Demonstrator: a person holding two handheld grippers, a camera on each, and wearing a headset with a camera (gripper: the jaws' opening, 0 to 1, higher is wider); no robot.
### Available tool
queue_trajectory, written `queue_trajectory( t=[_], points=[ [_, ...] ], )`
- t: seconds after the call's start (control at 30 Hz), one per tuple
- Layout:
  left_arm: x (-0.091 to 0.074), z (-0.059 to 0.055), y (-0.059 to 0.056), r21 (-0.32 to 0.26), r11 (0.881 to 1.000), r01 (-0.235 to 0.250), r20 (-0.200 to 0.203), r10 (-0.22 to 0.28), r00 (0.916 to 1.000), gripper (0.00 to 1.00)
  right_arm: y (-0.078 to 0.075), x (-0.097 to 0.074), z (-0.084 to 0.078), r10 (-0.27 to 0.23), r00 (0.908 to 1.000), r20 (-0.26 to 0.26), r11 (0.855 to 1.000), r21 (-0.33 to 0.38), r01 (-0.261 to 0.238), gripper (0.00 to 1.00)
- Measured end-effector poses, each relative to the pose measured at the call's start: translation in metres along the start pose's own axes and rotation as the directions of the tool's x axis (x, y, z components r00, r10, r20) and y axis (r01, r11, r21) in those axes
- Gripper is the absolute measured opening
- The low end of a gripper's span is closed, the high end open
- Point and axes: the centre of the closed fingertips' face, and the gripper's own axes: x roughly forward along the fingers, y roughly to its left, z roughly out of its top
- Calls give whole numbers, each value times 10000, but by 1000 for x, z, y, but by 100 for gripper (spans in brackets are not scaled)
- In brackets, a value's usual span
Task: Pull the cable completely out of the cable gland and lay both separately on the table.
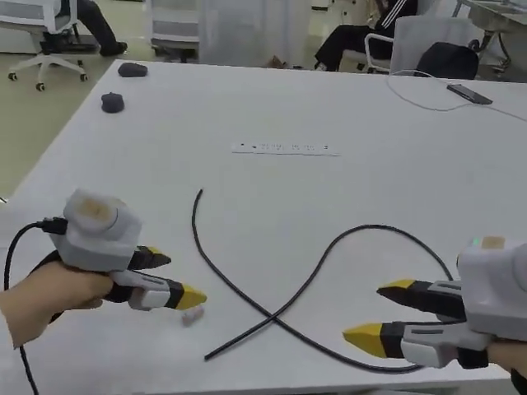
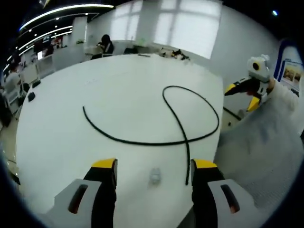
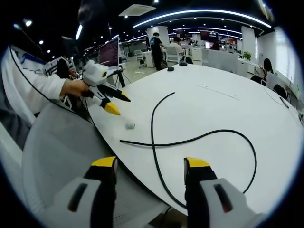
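Observation:
A long black cable [image 1: 247, 298] lies on the white table [image 1: 329, 206], crossing over itself in a loop; it also shows as the cable [image 2: 142, 141] and the cable [image 3: 153, 121]. A small white cable gland [image 1: 192, 316] lies apart from it, just off the cable's free end. My left gripper [image 1: 175, 278] hovers open right behind the gland [image 2: 155, 176], jaws empty. My right gripper [image 1: 379, 313] is open and empty by the loop's near right bend. The left gripper view catches the right gripper [image 2: 241, 96]; the right gripper view has the left gripper [image 3: 119, 105] beside the gland [image 3: 129, 126].
A flat white strip [image 1: 284, 148] lies mid-table. Two dark mice [image 1: 113, 102] [image 1: 132, 70] sit at the far left, a phone [image 1: 469, 93] with a white lead at the far right. Office chairs and seated people are beyond the table.

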Motion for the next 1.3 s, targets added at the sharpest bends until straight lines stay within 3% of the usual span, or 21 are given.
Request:
queue_trajectory(
  t=[0.13, 0.23, 0.5, 0.77, 1.3],
  points=[
    [-43, 2, -4, -5, 9993, -371, 96, 371, 9993, 68, -1, 5, -3, 71, 9996, -277, 10000, 5, -71, 62],
    [-69, 0, -6, -220, 9964, -819, 465, 829, 9955, 69, -1, 9, -3, 77, 9982, -597, 10000, -56, -81, 62],
    [-106, -14, -19, -821, 9900, -1147, 868, 1217, 9888, 67, -3, 12, -1, 3, 9966, -828, 9998, 214, 15, 63],
    [-111, -14, -15, -1153, 9848, -1299, 1218, 1438, 9821, 66, 6, 11, -5, 61, 9950, -993, 9996, 282, -33, 63],
    [-109, -15, -24, -1118, 9881, -1054, 1384, 1206, 9830, 65, 14, 2, -23, 22, 9906, -1369, 9988, 496, 46, 62]
  ],
)
